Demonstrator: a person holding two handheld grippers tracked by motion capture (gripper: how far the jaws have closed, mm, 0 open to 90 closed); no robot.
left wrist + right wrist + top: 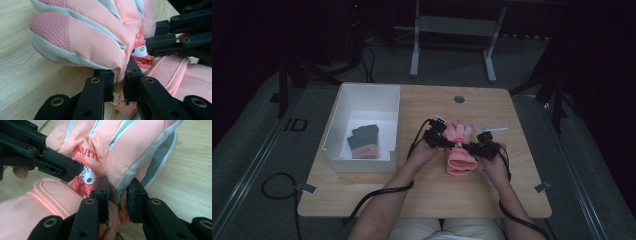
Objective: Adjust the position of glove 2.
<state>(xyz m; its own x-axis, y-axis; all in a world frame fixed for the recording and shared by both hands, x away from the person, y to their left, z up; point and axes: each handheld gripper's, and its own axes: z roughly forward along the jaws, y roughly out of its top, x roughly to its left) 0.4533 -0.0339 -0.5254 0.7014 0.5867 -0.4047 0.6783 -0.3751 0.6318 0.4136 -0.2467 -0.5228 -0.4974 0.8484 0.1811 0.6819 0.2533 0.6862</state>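
So there's a pink glove (460, 147) lying flat on the wooden counter (427, 195), right of the middle. Its long axis runs front to back: the glove's own finger ends point away from the person toward the far edge, and the wide cuff faces the person. A little cartoon patch sits on the back of it.

Both grippers are on it around the wrist part. The left gripper (121, 83) has its fingers (106, 82) pinching a fold of the glove's edge, and the right gripper (118, 195) pinches the opposite edge the same way, fingers (135, 197) clamped on fabric.

Left of the glove there's a white bin (343, 107) on the counter, with a dark grey glove (363, 141) with a pinkish cuff lying on its bottom.
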